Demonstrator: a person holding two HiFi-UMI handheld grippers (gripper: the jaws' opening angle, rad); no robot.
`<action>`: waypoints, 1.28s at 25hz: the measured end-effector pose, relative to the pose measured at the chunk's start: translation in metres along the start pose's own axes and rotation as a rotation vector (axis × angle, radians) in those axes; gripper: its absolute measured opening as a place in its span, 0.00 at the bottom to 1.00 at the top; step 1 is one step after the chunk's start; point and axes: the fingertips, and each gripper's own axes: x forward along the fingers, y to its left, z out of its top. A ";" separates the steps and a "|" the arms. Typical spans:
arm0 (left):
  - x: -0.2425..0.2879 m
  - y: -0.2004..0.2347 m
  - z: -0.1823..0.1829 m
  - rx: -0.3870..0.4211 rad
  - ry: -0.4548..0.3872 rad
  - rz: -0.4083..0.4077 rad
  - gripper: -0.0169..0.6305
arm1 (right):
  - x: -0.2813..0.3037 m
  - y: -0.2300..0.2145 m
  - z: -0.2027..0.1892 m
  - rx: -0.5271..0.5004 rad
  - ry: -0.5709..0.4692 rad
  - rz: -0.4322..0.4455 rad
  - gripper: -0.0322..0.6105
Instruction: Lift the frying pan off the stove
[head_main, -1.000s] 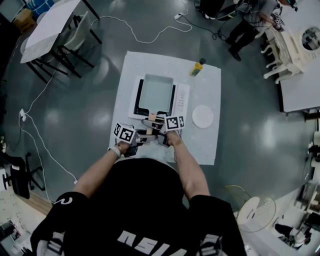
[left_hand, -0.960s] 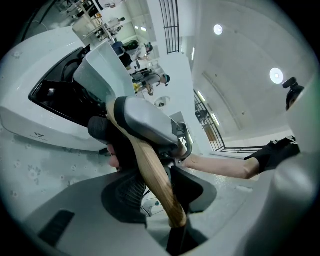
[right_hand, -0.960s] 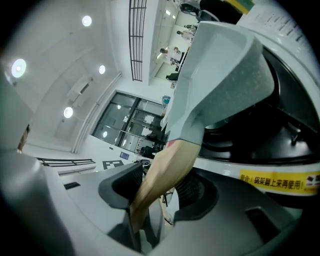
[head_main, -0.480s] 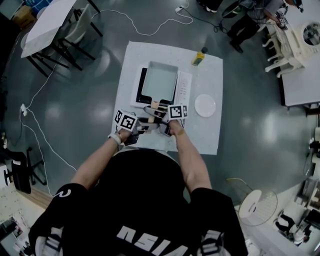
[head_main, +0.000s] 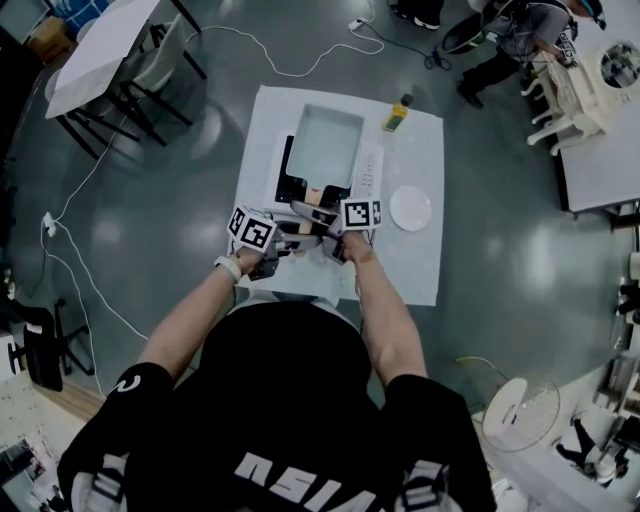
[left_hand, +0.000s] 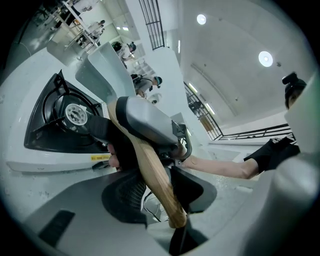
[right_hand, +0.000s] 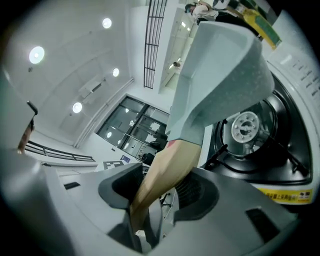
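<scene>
A square pale grey frying pan (head_main: 325, 145) with a wooden handle (head_main: 315, 197) hangs above the black stove (head_main: 287, 186) on the white table. Both grippers hold that handle side by side. My left gripper (head_main: 287, 243) is shut on the handle's near end (left_hand: 155, 175), with the right gripper's grey body (left_hand: 145, 120) just ahead of it. My right gripper (right_hand: 160, 192) is shut on the handle (right_hand: 167, 172) close to the pan (right_hand: 220, 75). The bare burner (right_hand: 247, 127) shows below the raised pan, which is tilted. The burner (left_hand: 75, 115) also shows in the left gripper view.
A white plate (head_main: 410, 208) lies right of the stove and a yellow bottle (head_main: 398, 115) stands at the table's far right. A white cable (head_main: 290, 62) runs over the floor behind the table (head_main: 420, 270). Chairs and other tables stand at far left and right.
Both grippers have risen with the handle. The pan has lifted off the burner and now hangs above the stove, looking larger and farther up in the head view.
</scene>
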 end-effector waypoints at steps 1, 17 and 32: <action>-0.001 -0.003 0.005 0.014 -0.001 0.001 0.26 | 0.000 0.004 0.006 -0.018 -0.003 0.002 0.35; -0.013 -0.067 0.074 0.243 -0.045 -0.014 0.25 | -0.010 0.094 0.076 -0.288 -0.045 -0.006 0.35; -0.016 -0.094 0.088 0.309 -0.038 -0.024 0.25 | -0.018 0.127 0.090 -0.348 -0.075 -0.010 0.35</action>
